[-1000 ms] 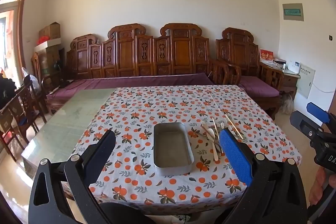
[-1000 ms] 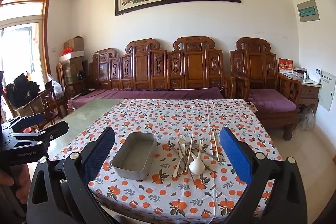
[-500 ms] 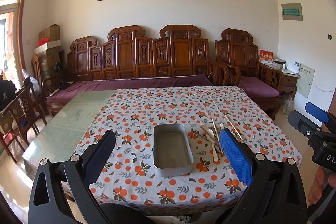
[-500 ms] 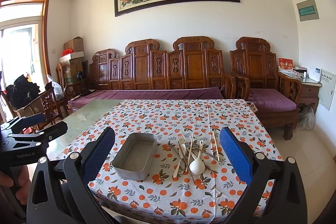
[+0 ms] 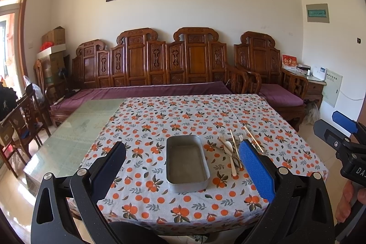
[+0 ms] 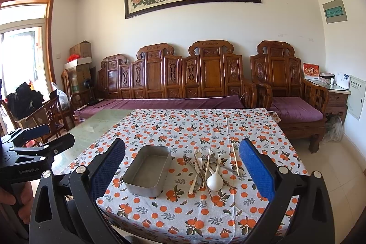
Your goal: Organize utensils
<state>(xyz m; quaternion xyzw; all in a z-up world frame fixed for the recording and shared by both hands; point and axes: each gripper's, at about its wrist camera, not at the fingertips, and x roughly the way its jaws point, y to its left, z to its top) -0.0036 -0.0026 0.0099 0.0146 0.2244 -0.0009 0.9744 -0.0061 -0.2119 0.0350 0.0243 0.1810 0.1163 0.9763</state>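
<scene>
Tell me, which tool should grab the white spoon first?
Probably the right tool: the white spoon lies centred between its open fingers. The left tool frames the metal tray, with the utensils off to its side.

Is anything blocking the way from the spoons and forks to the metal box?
Nothing visible does. The utensil pile lies right beside the metal tray on the tablecloth, with only bare cloth between them. The tray looks empty, and both hand-held grippers are open, short of the table.
</scene>
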